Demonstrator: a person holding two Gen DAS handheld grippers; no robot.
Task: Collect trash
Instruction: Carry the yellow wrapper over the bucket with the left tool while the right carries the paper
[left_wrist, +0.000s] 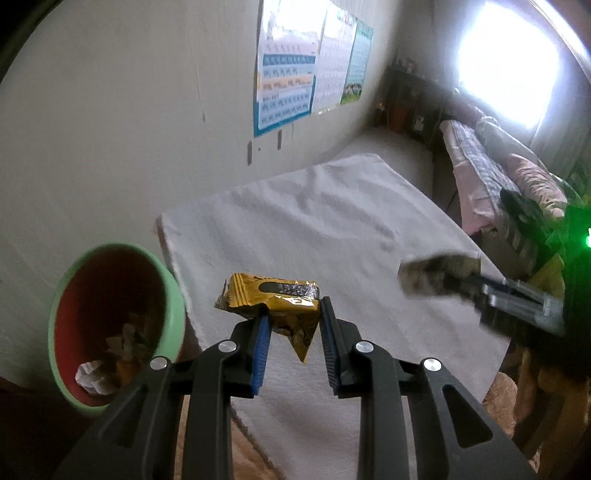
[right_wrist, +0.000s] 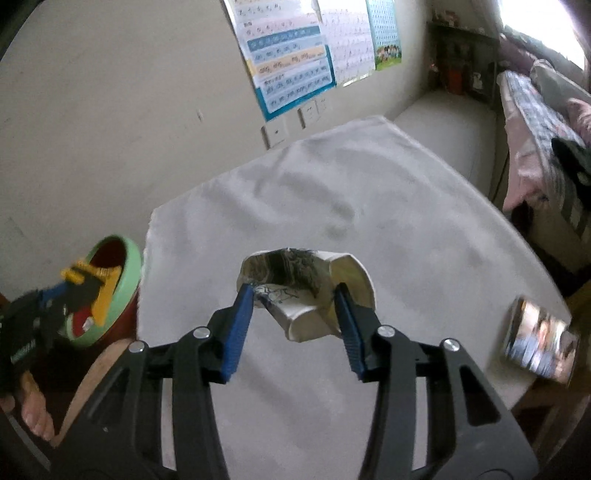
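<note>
- The left claw (left_wrist: 291, 314) pinches a yellow snack wrapper (left_wrist: 271, 297) between its blue pads; the wrapper's long axis runs crosswise to the fingers, one crumpled corner hanging down between them.
- The trash bin (left_wrist: 173, 295), green outside and red inside, stands on the floor just beside the left edge of the counter (left_wrist: 332, 221), to the left of and below this claw. It already holds crumpled paper (left_wrist: 90, 376) and other scraps.
- The left claw is clearly the nearer one to the bin; seen from the right wrist, it hangs right over the bin's mouth.
- The right claw (right_wrist: 293, 304) grips a crushed paper cup (right_wrist: 306, 291), its jaws partly spread around it, above the middle of the cloth-covered counter.
- For the cup, the bin (right_wrist: 131, 266) lies well off to the left, so I judge a sideways carry across the counter edge is needed, and the left claw stands in that path.
- A phone (right_wrist: 539, 343) lies on the counter's right side, clear of that route.
- A bare foot (right_wrist: 35, 406) shows on the floor near the bin.
</note>
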